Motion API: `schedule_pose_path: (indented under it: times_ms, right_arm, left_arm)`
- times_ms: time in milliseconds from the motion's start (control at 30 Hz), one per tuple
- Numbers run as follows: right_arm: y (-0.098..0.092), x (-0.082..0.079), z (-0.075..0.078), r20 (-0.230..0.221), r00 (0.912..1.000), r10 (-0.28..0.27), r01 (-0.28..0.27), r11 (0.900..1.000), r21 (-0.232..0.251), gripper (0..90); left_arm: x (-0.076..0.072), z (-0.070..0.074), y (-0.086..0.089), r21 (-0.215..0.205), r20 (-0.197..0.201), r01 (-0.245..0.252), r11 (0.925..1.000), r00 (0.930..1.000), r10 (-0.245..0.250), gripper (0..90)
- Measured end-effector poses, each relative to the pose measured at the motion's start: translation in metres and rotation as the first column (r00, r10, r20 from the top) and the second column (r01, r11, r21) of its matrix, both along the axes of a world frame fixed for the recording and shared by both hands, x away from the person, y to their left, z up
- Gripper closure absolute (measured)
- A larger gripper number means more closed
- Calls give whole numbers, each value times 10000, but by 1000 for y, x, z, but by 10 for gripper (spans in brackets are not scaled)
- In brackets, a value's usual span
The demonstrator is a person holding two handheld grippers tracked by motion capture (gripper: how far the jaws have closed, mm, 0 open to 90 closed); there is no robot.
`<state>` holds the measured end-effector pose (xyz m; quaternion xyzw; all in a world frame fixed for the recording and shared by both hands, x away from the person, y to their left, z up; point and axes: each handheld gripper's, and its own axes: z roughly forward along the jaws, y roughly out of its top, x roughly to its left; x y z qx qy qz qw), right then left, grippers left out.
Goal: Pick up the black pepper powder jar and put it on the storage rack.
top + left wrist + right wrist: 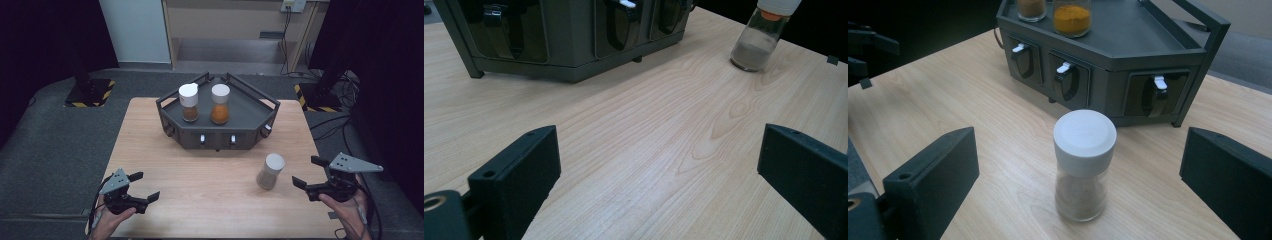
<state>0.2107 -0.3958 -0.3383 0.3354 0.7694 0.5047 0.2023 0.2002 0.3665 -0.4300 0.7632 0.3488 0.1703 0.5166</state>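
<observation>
Two jars already stand on the rack (260, 107) in the high view, while the third jar (270, 171) stands upright on the table (150, 145) just beside the right gripper (306, 173), jaws apart; a fast approach could knock it over. From the left gripper (659, 165), jaws wide and empty, the jar (760, 37) is well apart, so that hand cannot steady it. Between the right gripper's (1080, 170) jaws the jar (1083, 165) sits centred, untouched; gripping the smooth cap rather than the glass risks a slip.
</observation>
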Motion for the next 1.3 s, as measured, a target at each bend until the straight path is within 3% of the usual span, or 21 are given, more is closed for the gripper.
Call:
schedule_pose_path:
  times_ms: [567, 1300]
  right_arm:
    - [8, 22, 15, -75, 9997, 252, -254, 9991, -342, 32]
    - [32, 59, -3, -643, 9972, 380, -430, 9961, -776, 37]
  left_arm:
    - [0, 0, 0, -25, -3, -33, 10000, 10000, 33, 28]
    - [-1, 0, 0, -24, 3, -49, 10000, 10000, 49, 27]
